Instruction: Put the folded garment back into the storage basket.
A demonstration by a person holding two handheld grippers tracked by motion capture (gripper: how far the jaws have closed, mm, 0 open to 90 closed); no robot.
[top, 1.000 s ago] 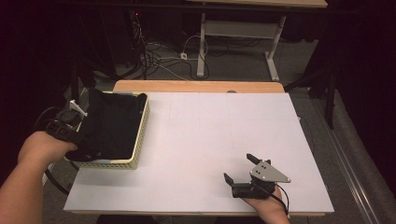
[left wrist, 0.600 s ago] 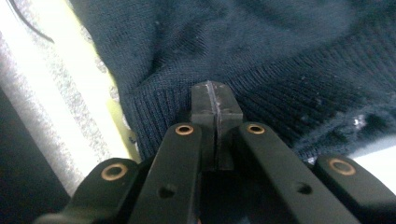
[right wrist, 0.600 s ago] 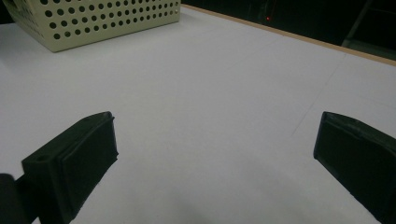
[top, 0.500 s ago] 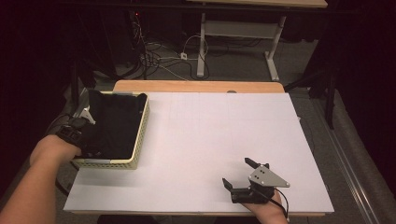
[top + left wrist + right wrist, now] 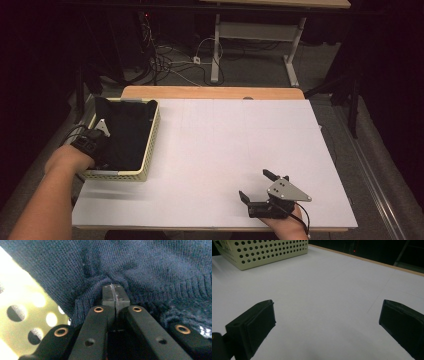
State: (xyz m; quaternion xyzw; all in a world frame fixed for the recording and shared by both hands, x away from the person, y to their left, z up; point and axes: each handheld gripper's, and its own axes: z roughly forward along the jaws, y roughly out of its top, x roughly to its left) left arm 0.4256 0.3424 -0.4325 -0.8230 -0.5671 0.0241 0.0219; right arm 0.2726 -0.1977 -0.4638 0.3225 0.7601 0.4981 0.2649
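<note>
1. The left gripper's (image 5: 115,293) jaws are pressed together on a fold of the dark knitted garment (image 5: 140,267).
2. Compared with a second ago, the left gripper (image 5: 95,140) has sunk lower into the cream perforated basket (image 5: 150,150); the garment lies flatter inside it.
3. The garment is navy, ribbed at its hem, draped over the basket's far rim.
4. The right gripper (image 5: 324,322), jaws spread, rests on the white table (image 5: 225,145), unmoved.

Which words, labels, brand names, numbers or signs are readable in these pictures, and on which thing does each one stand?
None: there is no readable text.
The basket, the dark knitted garment in it, the white table and both grippers (left gripper, right gripper) carry no visible writing.
</note>
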